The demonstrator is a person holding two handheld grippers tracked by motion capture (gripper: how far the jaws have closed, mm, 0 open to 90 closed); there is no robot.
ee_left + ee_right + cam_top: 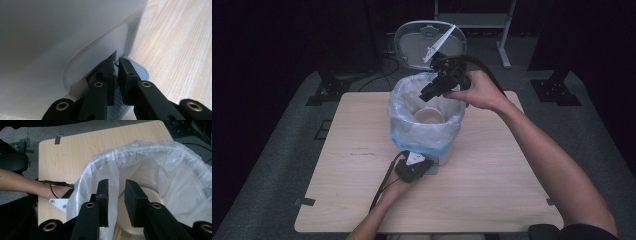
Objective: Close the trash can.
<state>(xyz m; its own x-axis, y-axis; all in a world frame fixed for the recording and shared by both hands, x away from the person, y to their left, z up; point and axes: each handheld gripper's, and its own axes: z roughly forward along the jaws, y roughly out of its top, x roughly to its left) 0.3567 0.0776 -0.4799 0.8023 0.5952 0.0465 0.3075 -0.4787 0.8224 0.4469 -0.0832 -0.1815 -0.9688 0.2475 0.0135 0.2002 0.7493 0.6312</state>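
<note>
Pedal bin: the white pedal bin (428, 131) stands at the centre of the high view, on the far half of your wooden table (337, 180), its round lid (424, 42) tipped up and back at the upper middle of the frame.
Liner: a clear plastic bag (404, 112) lines the bin and folds over its rim; in the right gripper view it takes up the right half of the frame.
Inside the bin: a pale, round paper cup or bowl (428, 116) lies in the bag; in the right gripper view you see it just beyond the jaw tips, at the lower centre.
Your right gripper: the right gripper (428, 93) hangs over the bin's mouth, right of centre in the upper half of the high view, tilted down into the opening. Its jaws stand a narrow gap apart with nothing between the pads.
Your left gripper: the left gripper (426, 161) sits low at the bin's near side, just below centre in the high view. In the left gripper view its jaws are nearly together, their tips over the grey ribbed pedal (141, 71) at the foot of the bin's white wall, and they clamp nothing.
</note>
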